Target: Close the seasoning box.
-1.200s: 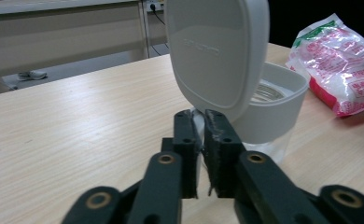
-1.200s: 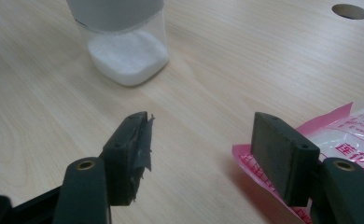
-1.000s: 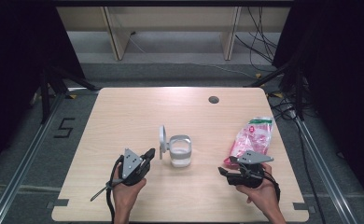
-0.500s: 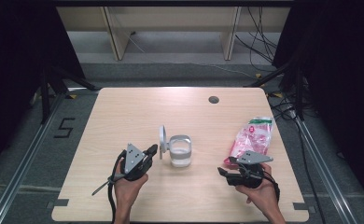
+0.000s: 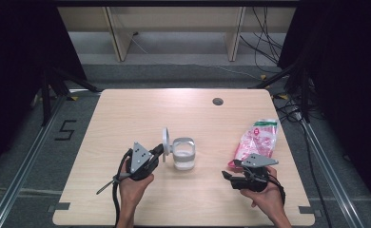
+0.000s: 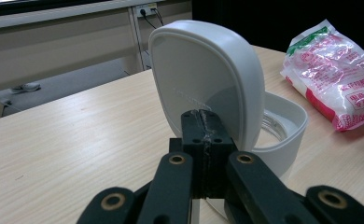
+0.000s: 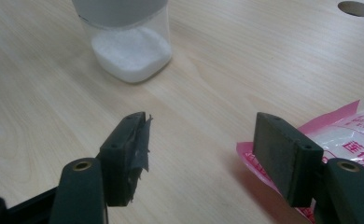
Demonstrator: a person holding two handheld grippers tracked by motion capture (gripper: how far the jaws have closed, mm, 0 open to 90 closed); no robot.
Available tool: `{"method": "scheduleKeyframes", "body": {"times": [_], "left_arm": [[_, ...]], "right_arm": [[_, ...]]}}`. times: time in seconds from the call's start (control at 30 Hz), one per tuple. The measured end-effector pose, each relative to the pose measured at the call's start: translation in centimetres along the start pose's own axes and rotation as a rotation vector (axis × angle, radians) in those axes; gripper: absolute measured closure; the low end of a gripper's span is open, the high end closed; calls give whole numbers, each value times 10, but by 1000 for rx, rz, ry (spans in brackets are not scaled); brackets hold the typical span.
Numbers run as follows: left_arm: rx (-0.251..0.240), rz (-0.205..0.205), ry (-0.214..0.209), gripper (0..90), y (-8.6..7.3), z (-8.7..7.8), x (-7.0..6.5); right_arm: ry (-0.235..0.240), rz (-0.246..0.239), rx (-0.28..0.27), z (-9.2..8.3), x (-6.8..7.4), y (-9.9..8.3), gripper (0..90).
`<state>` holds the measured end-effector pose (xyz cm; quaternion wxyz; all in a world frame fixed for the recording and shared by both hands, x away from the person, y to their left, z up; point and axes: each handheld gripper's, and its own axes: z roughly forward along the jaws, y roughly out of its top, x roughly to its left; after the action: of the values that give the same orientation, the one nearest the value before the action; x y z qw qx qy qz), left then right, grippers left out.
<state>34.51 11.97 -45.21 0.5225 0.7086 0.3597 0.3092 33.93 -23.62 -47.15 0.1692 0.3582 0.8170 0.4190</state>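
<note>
Left gripper view: left tool (image 6: 203, 135) clamped shut at lid (image 6: 203, 79) edge, rigid plastic. Right tool (image 7: 213, 154) wide, just opening, nothing between; bag (image 7: 353, 135) soft, slippery, pinch corner.

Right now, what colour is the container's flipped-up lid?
White; the lid shows best in the left gripper view.

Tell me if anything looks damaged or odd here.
The tape on one pad of the right gripper is torn and peeling, with a ragged edge. Nothing is spilled around the jar.
</note>
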Motion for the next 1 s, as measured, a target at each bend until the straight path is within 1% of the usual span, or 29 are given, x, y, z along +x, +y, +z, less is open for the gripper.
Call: {"method": "scheduleKeyframes", "body": {"times": [0.07,0.1,0.13,0.17,0.2,0.33,0.43,0.5,0.63,0.7,0.77,0.83,0.93,0.97,1.0], "left_arm": [[-3,1,0,890,1,0,0],[-1,-6,-2,890,1,0,0],[-2,4,-1,889,2,0,0],[-1,-2,-3,890,2,1,0],[1,12,-3,889,3,1,1],[1,11,-4,889,4,0,-1],[-5,14,-5,881,5,1,-1],[-4,16,-7,881,5,1,-1],[-2,20,-7,888,6,1,-2],[3,17,-18,889,7,2,-3],[3,26,-21,891,7,2,-4],[2,18,-23,890,8,3,-5],[-7,26,-32,890,8,5,-6],[2,27,-28,890,9,4,-7],[1,29,-30,890,9,5,-7]], "right_arm": [[-8,0,-2,0,0,0,362],[-8,3,0,0,0,0,362],[-4,8,2,-1,1,0,362],[-3,2,7,-1,1,0,362],[-1,-1,8,-1,1,0,362],[0,3,8,-1,1,0,362],[0,-11,0,-1,0,0,361],[-6,-6,-8,0,1,-1,361],[-1,-2,-1,-1,1,-1,361],[-3,-1,-5,-1,1,-1,361],[-2,-2,-7,-1,1,-1,361],[-5,-4,-9,-1,1,-1,361],[2,-5,0,-2,1,-1,360],[9,4,5,-2,1,-1,360],[14,4,6,-2,1,-1,361]]}}
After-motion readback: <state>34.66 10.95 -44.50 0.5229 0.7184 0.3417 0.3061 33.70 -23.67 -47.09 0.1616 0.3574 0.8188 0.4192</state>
